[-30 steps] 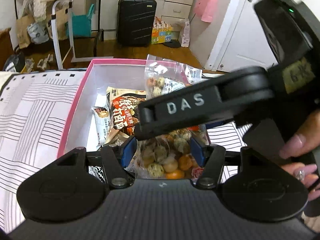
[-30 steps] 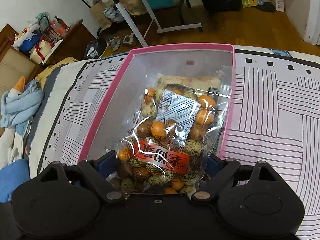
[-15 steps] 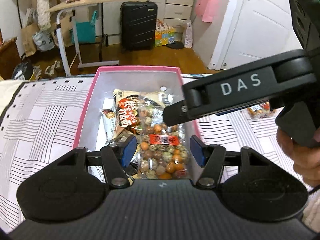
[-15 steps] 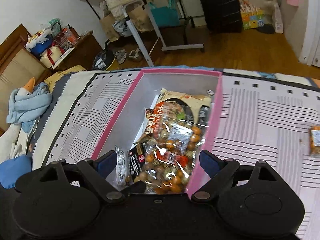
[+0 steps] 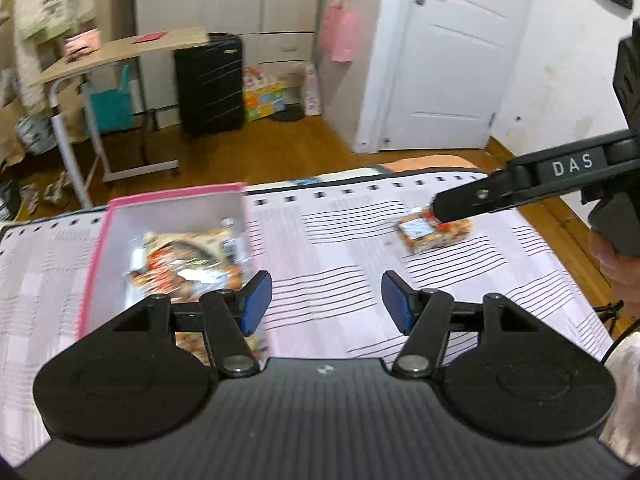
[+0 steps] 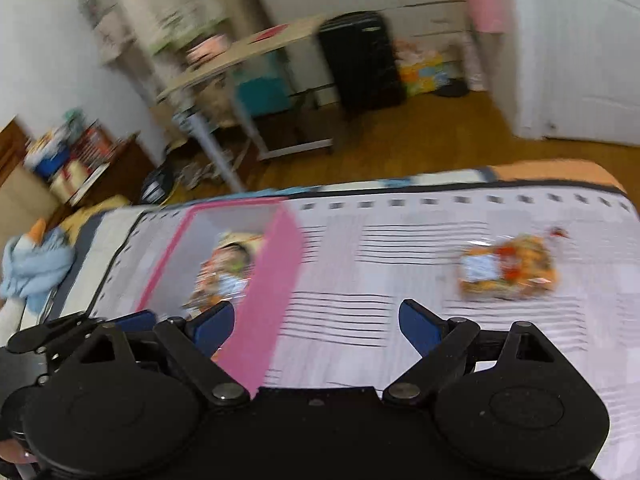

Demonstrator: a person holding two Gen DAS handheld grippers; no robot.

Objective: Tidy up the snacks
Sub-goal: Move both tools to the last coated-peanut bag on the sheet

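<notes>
With both the left hand-held gripper (image 5: 326, 296) and right hand-held gripper (image 6: 316, 326) open and empty, pinch the light, crinkly clear bag of orange snacks (image 6: 506, 268) (lying on the striped bed (image 6: 400, 272), well right of the pink-rimmed box (image 6: 276, 272)) by its edge.

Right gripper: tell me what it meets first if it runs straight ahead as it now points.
Probably just the striped bedspread. The right gripper is open; its line runs between the pink box and the snack bag, so neither lies in it. Motion blur makes depth uncertain.
</notes>
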